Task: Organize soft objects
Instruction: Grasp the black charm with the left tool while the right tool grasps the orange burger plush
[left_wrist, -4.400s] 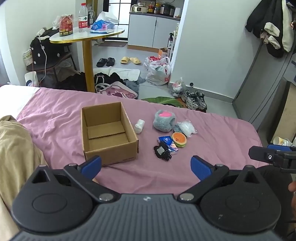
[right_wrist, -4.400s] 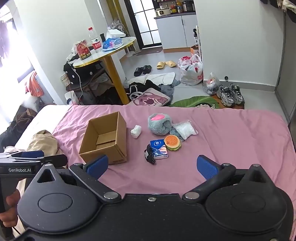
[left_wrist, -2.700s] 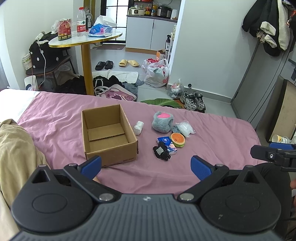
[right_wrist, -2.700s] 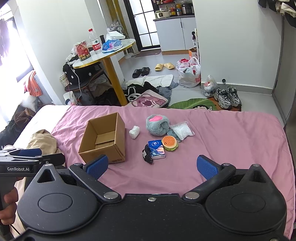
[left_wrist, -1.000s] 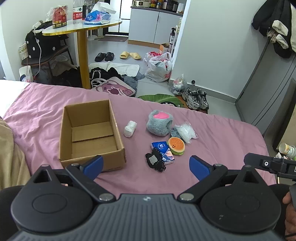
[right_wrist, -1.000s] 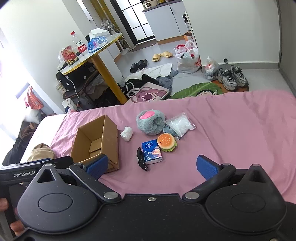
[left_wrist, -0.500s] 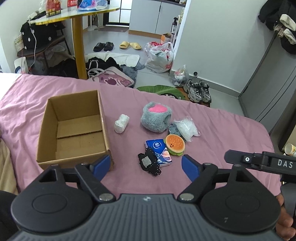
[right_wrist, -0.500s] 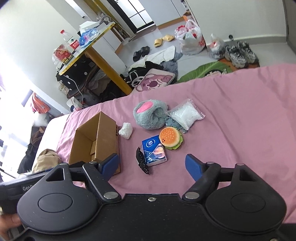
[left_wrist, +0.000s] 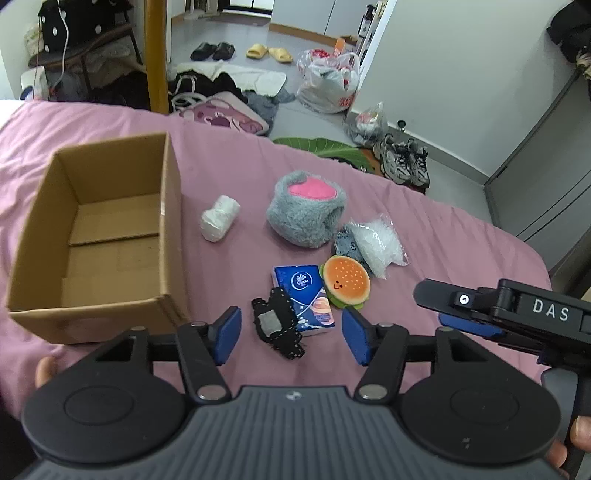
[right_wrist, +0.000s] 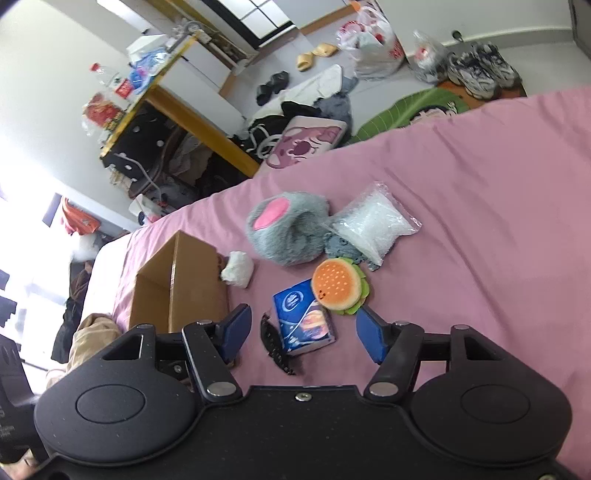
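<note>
Both grippers have moved in closer. Open left gripper (left_wrist: 291, 334) sits nearest the black lacy patch (left_wrist: 277, 326); open right gripper (right_wrist: 303, 332) frames the blue tissue pack (right_wrist: 303, 322), long side pointing away.

Right gripper (right_wrist: 303, 334) hangs low over the pink bed (right_wrist: 480, 221), jaws wide apart, nothing between them but the blue tissue pack (right_wrist: 304, 323) just ahead. Burger plush (right_wrist: 338, 286) touches its upper right corner. Grey plush (right_wrist: 288, 232) sits mid-frame, box (right_wrist: 177, 291) at left.
</note>
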